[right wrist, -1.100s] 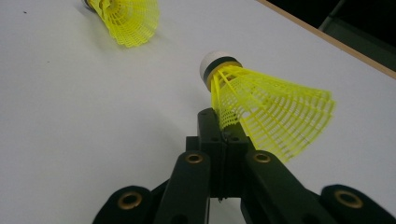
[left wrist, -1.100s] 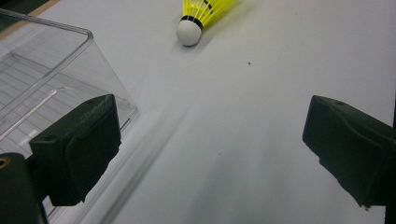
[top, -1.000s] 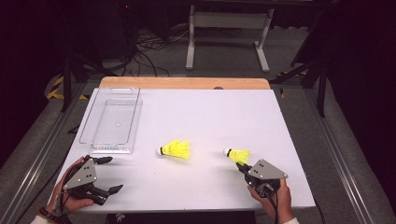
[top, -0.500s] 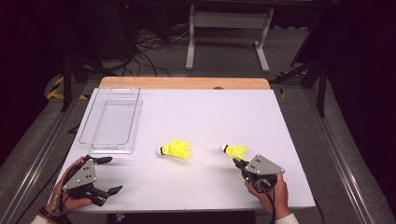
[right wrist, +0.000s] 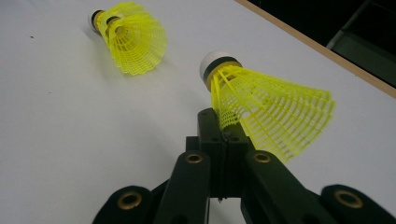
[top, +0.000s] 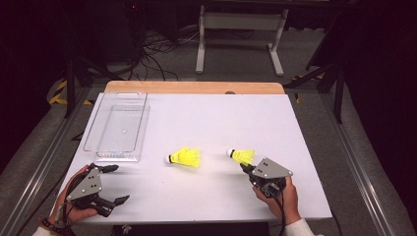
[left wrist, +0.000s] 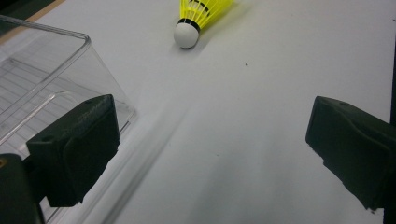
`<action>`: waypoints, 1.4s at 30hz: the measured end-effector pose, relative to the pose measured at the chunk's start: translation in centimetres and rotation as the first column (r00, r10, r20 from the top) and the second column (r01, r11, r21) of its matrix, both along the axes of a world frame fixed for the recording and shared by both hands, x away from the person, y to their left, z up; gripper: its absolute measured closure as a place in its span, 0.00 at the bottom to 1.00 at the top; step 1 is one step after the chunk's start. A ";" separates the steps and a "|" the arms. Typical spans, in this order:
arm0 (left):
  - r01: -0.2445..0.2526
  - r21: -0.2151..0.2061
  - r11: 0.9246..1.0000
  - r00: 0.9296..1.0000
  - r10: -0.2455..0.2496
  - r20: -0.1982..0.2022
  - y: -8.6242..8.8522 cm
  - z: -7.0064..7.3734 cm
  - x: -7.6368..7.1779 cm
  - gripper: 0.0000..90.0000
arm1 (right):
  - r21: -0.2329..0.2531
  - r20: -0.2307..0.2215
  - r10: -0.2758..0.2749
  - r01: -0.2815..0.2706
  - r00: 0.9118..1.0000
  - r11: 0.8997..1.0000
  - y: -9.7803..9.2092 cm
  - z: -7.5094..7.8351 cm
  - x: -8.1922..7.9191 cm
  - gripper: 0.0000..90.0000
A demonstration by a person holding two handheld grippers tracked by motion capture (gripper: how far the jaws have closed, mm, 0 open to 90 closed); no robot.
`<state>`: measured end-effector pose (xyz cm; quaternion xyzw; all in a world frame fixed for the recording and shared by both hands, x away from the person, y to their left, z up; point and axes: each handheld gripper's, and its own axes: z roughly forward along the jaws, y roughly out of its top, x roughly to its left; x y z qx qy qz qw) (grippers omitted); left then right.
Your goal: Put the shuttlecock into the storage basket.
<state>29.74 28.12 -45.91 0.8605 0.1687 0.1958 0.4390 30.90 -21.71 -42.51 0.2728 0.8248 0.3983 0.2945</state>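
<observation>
I see the white bench (top: 206,123) with a clear tray (top: 118,125) lying at its far left. My left gripper (top: 105,184) rests at the near left corner, just in front of the tray, and its jaws stand wide apart with nothing between them. My right gripper (top: 244,167) is at the near right, and its jaws are clenched on the skirt of one yellow shuttlecock (right wrist: 266,105), lifted a little off the bench. The other shuttlecock (top: 184,157) lies on its side near the middle, between both grippers.
</observation>
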 end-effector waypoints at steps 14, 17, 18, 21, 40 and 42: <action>0.001 0.004 1.000 1.000 -0.001 0.003 0.0 0.0 0.0 0.04 | -0.022 -0.004 0.041 -0.041 0.999 0.999 1.7 -0.1 0.8 1.00; 0.000 0.004 1.000 1.000 0.000 0.002 0.0 0.0 0.0 0.04 | -0.028 -0.007 0.053 -0.053 0.999 0.998 2.2 -0.1 1.0 1.00; 0.002 0.003 1.000 1.000 -0.002 0.000 0.0 0.0 0.0 0.04 | -0.028 -0.007 0.053 -0.053 0.999 0.998 2.2 -0.1 1.0 1.00; 0.001 0.004 1.000 1.000 -0.001 0.002 0.0 0.0 -0.1 0.04 | -0.033 -0.010 0.061 -0.062 0.998 0.998 2.6 -0.2 1.1 1.00; 0.002 0.002 1.000 1.000 -0.002 0.002 0.0 0.0 -0.1 0.04 | -0.075 -0.034 0.138 -0.140 0.990 0.987 5.7 -0.9 2.3 1.00; 0.001 0.001 1.000 1.000 -0.001 0.002 0.0 0.0 -0.1 0.04 | -0.082 -0.038 0.150 -0.153 0.988 0.985 6.3 -1.0 2.5 1.00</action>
